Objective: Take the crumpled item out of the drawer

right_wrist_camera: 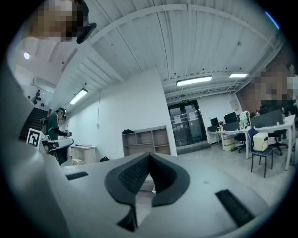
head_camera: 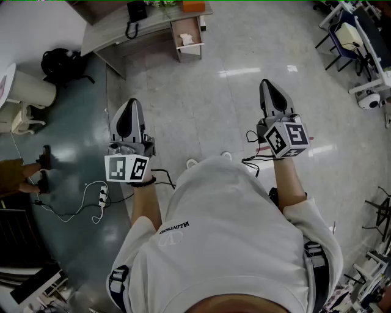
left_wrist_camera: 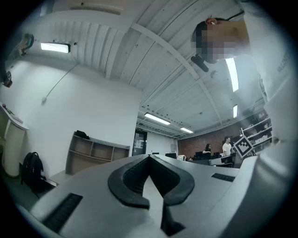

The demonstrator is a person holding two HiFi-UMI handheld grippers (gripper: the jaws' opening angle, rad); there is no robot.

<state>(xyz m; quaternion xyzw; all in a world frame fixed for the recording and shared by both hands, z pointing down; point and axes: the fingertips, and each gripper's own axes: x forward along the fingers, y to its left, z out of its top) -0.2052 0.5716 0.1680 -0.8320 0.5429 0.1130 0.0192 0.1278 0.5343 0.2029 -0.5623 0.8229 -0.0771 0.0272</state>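
- Left gripper: held out in front of the person over bare floor. In the left gripper view, the left gripper has its dark pads meeting at the tips. It is fully closed and holds nothing.
- Right gripper: held out beside the left one, the two well apart. In the right gripper view, the right gripper also has its pads together at the tips. It is closed and empty.
- Crumpled item: small and white, lying inside the open drawer. Neither gripper is touching it.
- Drawer: pulled out from under the grey desk at the top of the head view. It is well away from both grippers, with open floor between.
- Desk top: carries a black telephone and an orange object near its right end.
- Floor, left side: a black backpack lies near the wall. A white power strip with a trailing cable lies near the left gripper's marker cube.
- Left edge: part of another person is in view.
- Right gripper view: an open shelf unit stands against the far wall, glass doors beside it.
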